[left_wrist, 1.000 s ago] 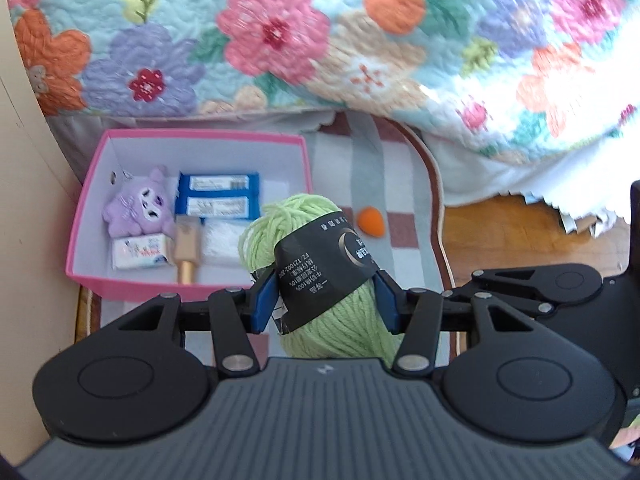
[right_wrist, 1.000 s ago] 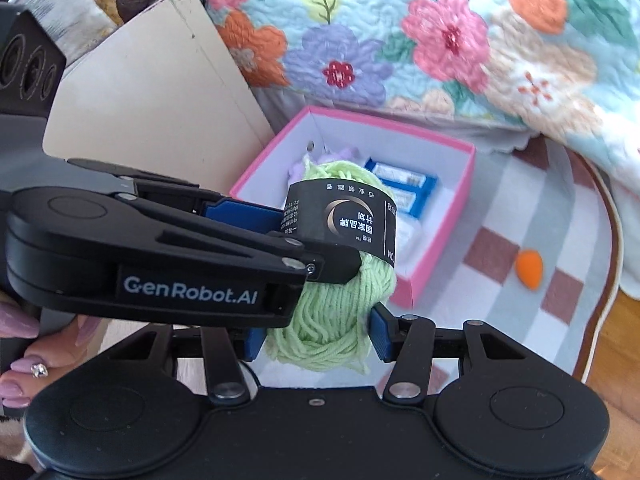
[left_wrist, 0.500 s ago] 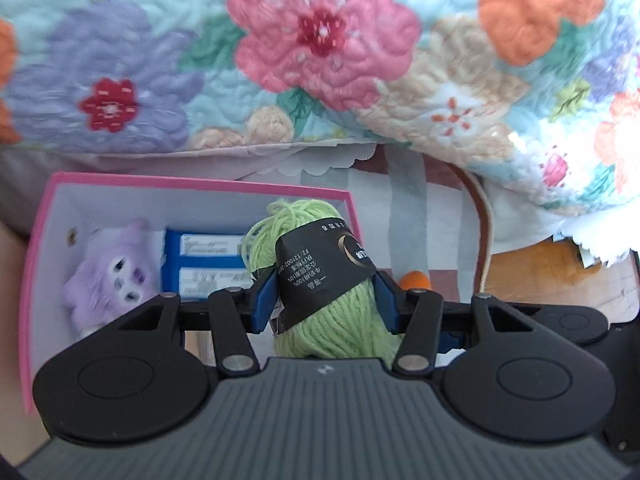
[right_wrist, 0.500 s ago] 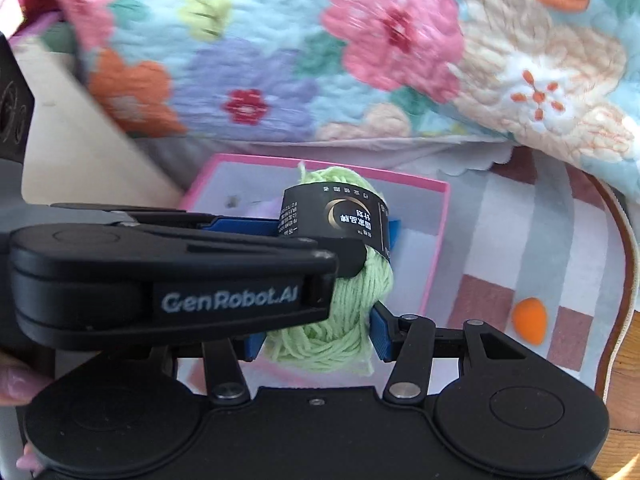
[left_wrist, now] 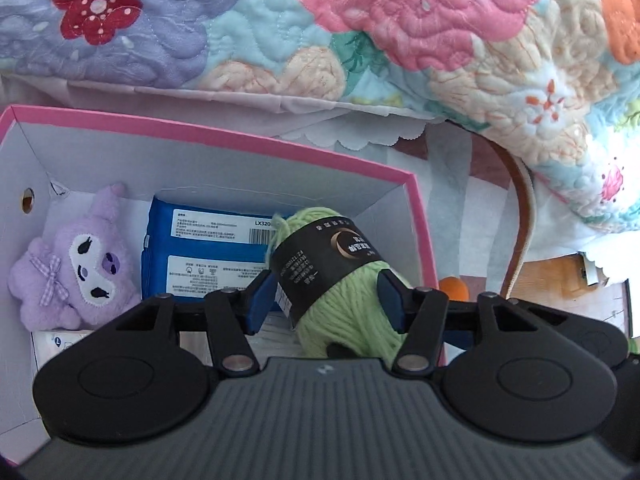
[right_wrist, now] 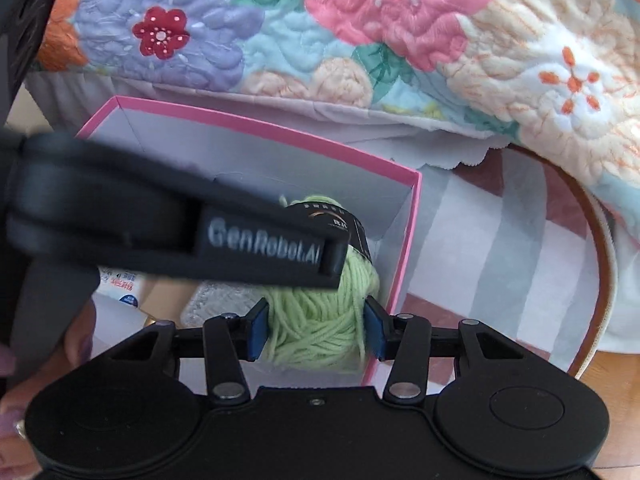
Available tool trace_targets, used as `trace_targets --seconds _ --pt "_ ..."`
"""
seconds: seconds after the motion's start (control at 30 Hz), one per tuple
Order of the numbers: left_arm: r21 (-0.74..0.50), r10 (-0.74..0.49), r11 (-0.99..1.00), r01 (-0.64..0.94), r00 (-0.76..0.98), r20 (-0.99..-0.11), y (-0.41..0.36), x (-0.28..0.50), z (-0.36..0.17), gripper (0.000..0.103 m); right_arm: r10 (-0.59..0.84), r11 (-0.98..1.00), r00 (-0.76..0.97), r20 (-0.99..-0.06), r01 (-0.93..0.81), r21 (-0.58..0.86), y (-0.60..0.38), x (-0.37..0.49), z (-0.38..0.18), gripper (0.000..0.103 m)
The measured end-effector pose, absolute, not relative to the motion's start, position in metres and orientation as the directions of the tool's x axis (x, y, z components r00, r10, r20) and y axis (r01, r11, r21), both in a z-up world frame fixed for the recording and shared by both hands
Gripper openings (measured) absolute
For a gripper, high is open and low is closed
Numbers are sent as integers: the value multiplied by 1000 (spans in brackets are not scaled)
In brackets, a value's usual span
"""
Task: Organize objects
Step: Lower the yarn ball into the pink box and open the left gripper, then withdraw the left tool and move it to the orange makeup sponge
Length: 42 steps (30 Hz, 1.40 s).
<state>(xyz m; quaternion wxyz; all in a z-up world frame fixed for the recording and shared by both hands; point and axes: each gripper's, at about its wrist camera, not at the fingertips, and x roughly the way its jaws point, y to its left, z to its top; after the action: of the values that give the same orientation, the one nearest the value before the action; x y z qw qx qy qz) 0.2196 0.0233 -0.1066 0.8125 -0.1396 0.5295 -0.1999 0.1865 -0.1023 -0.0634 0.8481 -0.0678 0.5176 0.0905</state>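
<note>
In the left wrist view, the left gripper (left_wrist: 324,296) is clamped on a ball of light green yarn (left_wrist: 352,308) wrapped in a black paper band with gold print; both blue pads press into its sides, one on the band and one on the bare strands. The yarn sits low over the right-hand end of a pink box (left_wrist: 256,148) with white inner walls, just inside its right wall. Inside the box, to the left, a purple plush toy (left_wrist: 76,268) lies against the side wall, and beside it are blue packets (left_wrist: 204,252) with white printed labels, partly hidden behind the yarn. Outside the box on the right, a small orange object (left_wrist: 454,288) peeks out on a checked cloth (left_wrist: 452,168), and a flowered quilt (left_wrist: 360,36) fills the top of the picture. In the right wrist view, the right gripper (right_wrist: 316,330) grips the lower, unbanded end of the same yarn (right_wrist: 320,320), its blue pads pressing the strands from both sides. The black body of the left gripper (right_wrist: 264,248) crosses the picture from the left, blurred, and covers much of the box (right_wrist: 412,216). The yarn is within the box's right corner, close to its pink wall. Fingers with purple nails (right_wrist: 80,348) show at the lower left.
</note>
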Motion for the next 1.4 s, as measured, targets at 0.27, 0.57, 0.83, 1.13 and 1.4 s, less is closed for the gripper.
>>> trace_targets --seconds 0.27,0.57,0.83,1.13,1.4 --pt "-409 -504 858 312 351 -789 10 220 -112 24 299 938 409 -862 -295 185 -121 170 -52 48" --pt "-383 -477 872 305 357 -803 10 213 -99 25 173 952 496 -851 -307 14 -118 176 -59 17" --pt "-325 -407 906 269 352 -843 -8 212 -115 24 223 955 472 -853 -281 95 -128 173 -63 18" --pt "-333 -385 922 198 385 -839 2 196 -103 30 280 945 399 -873 -276 176 -132 161 -60 21" --pt "-247 -300 952 179 401 -865 16 150 -26 65 315 930 374 -872 -303 207 -135 133 -22 34"
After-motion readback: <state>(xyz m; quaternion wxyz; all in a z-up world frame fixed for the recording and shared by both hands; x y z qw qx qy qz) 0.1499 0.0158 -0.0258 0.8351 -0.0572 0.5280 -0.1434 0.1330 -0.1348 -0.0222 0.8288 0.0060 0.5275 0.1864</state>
